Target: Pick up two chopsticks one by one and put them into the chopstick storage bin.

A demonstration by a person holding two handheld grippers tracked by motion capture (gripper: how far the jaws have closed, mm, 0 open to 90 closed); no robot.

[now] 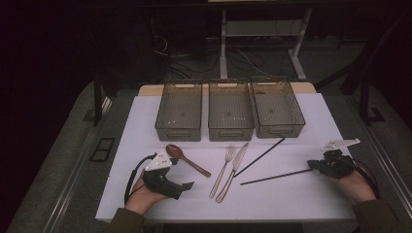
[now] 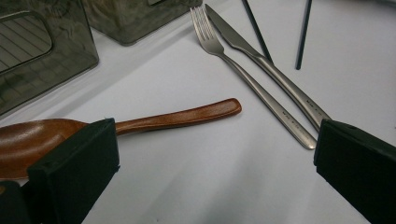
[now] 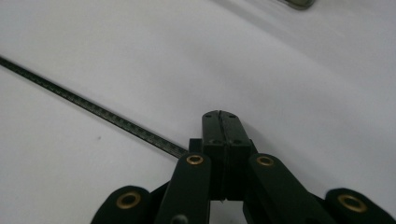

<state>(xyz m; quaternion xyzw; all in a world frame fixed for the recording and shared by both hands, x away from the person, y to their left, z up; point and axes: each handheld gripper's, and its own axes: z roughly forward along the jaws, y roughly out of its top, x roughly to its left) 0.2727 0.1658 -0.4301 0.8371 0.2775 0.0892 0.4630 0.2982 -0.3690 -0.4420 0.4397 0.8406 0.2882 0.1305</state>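
Note:
My left gripper [image 1: 182, 173] rests open near the front left of the white board, its jaws [image 2: 215, 158] standing wide apart over bare surface. A brown wooden spoon [image 1: 187, 160] lies just beyond it, the bowl [image 2: 28, 140] partly behind the left jaw. To the right lie a steel fork [image 1: 223, 172] and knife [image 1: 235, 167], and further on two thin black chopsticks [image 1: 260, 155] [image 1: 274, 176]. My right gripper [image 1: 316, 166] sits shut at the near chopstick's right end. That chopstick [image 3: 93, 109] runs up to the left side of the closed jaws [image 3: 220, 116]; whether they touch it I cannot tell.
Three smoky clear plastic bins [image 1: 178, 132] [image 1: 231, 132] [image 1: 277, 131] stand side by side along the back of the white board [image 1: 272, 204]. The nearest bins [image 2: 42, 70] [image 2: 130, 18] stand close behind the spoon. Dark floor, cables and table legs lie beyond.

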